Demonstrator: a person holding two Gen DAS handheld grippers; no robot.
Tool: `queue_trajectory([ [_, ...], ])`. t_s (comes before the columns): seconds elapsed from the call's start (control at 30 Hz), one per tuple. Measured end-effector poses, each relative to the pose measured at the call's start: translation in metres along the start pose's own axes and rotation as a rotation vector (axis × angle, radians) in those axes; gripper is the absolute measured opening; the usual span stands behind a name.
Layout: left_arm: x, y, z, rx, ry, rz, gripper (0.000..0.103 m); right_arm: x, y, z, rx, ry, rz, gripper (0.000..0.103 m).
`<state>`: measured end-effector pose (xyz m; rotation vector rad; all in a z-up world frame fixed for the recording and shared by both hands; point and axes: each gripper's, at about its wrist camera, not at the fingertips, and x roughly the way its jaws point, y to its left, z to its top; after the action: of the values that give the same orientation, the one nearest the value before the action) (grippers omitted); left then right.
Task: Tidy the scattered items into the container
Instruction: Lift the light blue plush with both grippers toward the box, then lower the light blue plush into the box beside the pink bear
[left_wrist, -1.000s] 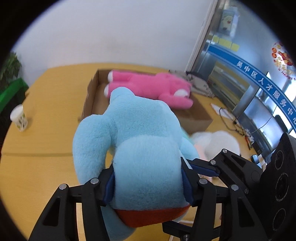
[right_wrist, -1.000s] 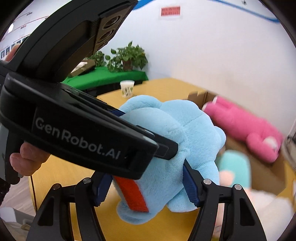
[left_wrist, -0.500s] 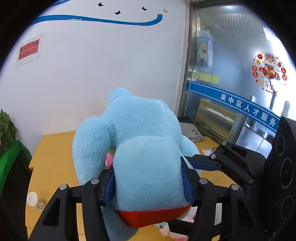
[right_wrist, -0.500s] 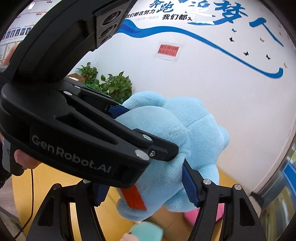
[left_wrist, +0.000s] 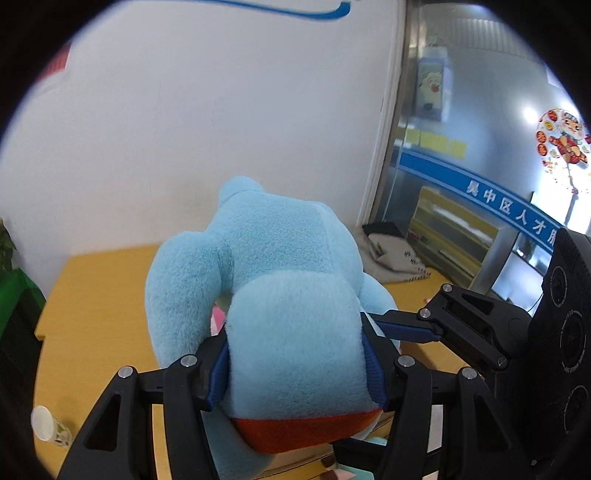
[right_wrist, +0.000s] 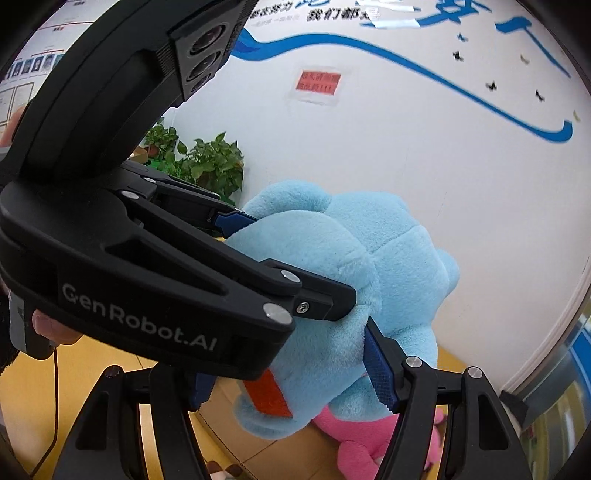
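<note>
A large light-blue plush toy (left_wrist: 280, 295) with a red patch is held in the air by both grippers. My left gripper (left_wrist: 295, 365) is shut on its body. My right gripper (right_wrist: 291, 373) is shut on it from the other side, and the plush shows in the right wrist view (right_wrist: 354, 266). The left gripper's body (right_wrist: 129, 258) crosses that view. Below the plush lies a pink plush toy (right_wrist: 365, 439) in the cardboard box (right_wrist: 236, 439). Most of the box is hidden.
The yellow table (left_wrist: 96, 295) lies below. A paper cup (left_wrist: 48, 428) stands at its left edge. A grey cloth bag (left_wrist: 391, 254) lies at the far right by the glass wall. Potted plants (right_wrist: 210, 166) stand behind. A teal toy edge (left_wrist: 369, 474) peeks below.
Both grippers have lifted the blue plush higher and over the box. The table and box have dropped low in both views, and the wall fills the background.
</note>
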<state>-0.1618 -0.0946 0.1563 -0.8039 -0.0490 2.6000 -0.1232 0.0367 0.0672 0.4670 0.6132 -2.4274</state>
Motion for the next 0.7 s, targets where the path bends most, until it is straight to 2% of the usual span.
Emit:
queue_trajectory([
  [0.2, 0.08, 0.057, -0.062, -0.098, 0.177, -0.039, 0.058, 0.081, 0.009, -0.054, 0.079, 0.131, 0.069, 0.073],
  [0.37, 0.108, 0.089, -0.116, -0.2, 0.297, -0.063, 0.059, 0.133, 0.039, -0.096, 0.104, 0.258, 0.141, 0.073],
  [0.53, 0.116, 0.097, -0.139, -0.27, 0.33, -0.107, 0.061, 0.148, 0.063, -0.12, 0.083, 0.341, 0.2, 0.073],
  [0.7, 0.113, 0.092, -0.149, -0.282, 0.328, -0.114, 0.063, 0.145, 0.071, -0.126, 0.08, 0.423, 0.229, 0.073],
])
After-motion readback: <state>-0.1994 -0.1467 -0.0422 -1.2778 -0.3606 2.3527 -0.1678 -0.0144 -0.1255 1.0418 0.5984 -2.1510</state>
